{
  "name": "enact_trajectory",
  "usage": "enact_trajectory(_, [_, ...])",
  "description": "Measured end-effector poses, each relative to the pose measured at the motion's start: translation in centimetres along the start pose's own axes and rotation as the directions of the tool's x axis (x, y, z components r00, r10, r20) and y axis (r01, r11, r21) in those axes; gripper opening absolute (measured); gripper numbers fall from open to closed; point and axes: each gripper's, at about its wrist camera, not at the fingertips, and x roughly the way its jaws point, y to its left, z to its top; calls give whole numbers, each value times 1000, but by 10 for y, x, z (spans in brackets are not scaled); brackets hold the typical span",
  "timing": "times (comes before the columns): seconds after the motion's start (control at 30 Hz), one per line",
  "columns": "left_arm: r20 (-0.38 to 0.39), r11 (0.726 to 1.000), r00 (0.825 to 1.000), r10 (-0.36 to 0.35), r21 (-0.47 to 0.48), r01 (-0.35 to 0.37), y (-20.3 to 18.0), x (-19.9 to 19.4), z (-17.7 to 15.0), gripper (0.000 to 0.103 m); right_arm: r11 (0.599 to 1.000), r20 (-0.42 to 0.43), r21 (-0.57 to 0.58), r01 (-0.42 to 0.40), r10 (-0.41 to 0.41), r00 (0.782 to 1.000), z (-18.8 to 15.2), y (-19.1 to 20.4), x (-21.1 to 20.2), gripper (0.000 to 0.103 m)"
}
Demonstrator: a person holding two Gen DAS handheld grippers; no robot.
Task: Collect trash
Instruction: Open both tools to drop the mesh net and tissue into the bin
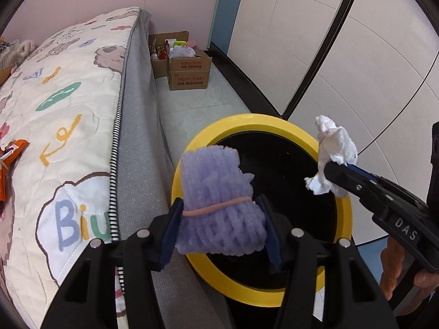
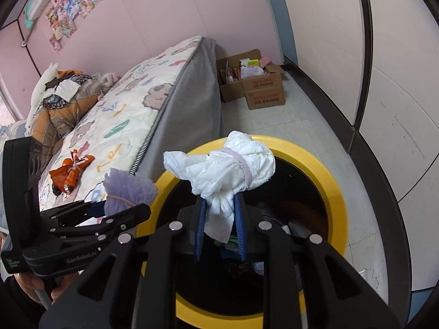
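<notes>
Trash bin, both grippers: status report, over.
Left gripper shut on purple foam bundle. Right gripper shut on white tissue wad. Both over yellow-rimmed bin. Orange wrapper on bed. Nothing blocking.

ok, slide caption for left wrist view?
Left gripper holds purple foam bundle over yellow-rimmed bin.

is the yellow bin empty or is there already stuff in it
Not empty. In the right wrist view, the yellow bin already holds a few scraps low in its dark inside, though what they are cannot be told.
</notes>
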Motion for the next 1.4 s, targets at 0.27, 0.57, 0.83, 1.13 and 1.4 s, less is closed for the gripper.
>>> enact_trajectory(0.27, [-7,999,1000,-18,27,18,-5,5,2,54,1000,-10,20,1,-1,1000,-2,-9,8,23])
enact_trajectory(0.57, [13,1000,1000,-18,0,18,-3,-6,0,75,997,9,71,17,-18,1000,-1,-19,-6,45])
enact_trajectory(0.83, [79,1000,997,1,-25,1,6,-35,-4,90,996,55,76,38,-42,998,4,-16,-35,50])
enact_trajectory(1.13, [152,988,983,105,-127,-86,61,-83,-19,95,998,58,58,23,-27,998,2,11,-52,64])
enact_trajectory(1.4, [177,962,961,213,-211,-175,122,-121,-34,95,1000,68,-9,-29,29,997,4,64,-59,76])
